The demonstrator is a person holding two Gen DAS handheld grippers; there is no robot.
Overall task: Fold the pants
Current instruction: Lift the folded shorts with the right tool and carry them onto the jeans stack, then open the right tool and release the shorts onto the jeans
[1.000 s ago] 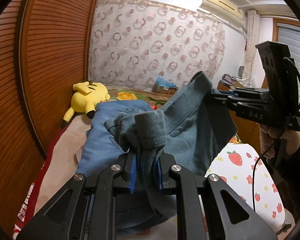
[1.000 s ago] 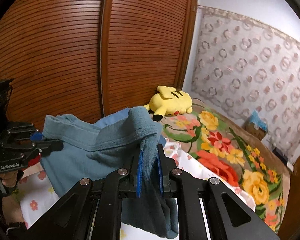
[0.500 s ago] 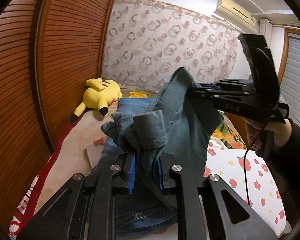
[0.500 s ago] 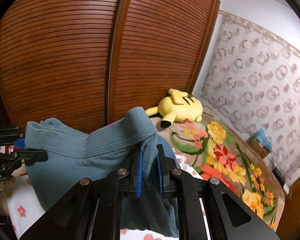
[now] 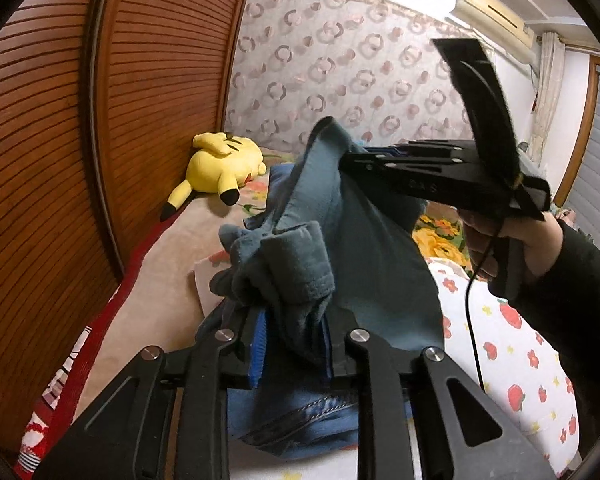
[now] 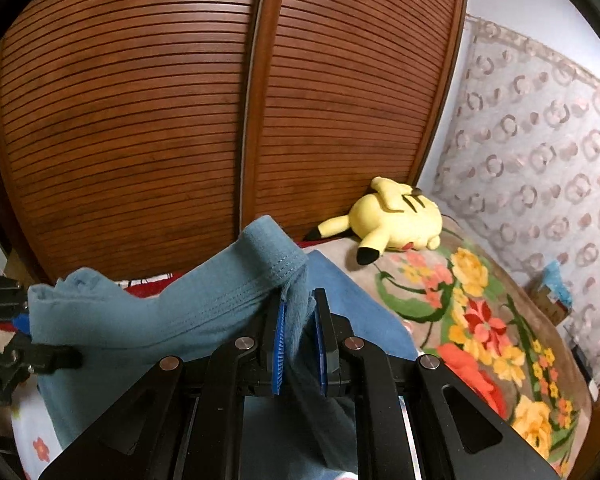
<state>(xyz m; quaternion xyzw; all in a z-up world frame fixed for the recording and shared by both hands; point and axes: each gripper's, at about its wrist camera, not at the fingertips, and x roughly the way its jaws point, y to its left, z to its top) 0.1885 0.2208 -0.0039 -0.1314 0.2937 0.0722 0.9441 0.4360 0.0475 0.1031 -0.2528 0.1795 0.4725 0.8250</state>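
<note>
Both tongs held the teal pants [image 5: 364, 248] above the bed [image 6: 480, 320]: right tongs [image 6: 298, 336] clamped tight, left tongs [image 5: 292, 344] just loosening around bunched cloth. Fold unfinished; laying down remained.

Ahead at twelve o'clock, the bed [image 6: 432, 280] lay open past folded blue jeans [image 5: 308, 420], blocked only by a yellow plush toy [image 6: 396, 220] against the slatted wardrobe doors [image 6: 180, 120] at eleven.

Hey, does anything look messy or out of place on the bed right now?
Mainly the teal pants: bunched into a crumpled wad at the left gripper, not flat. A yellow plush toy lies tipped over by the wooden doors.
</note>
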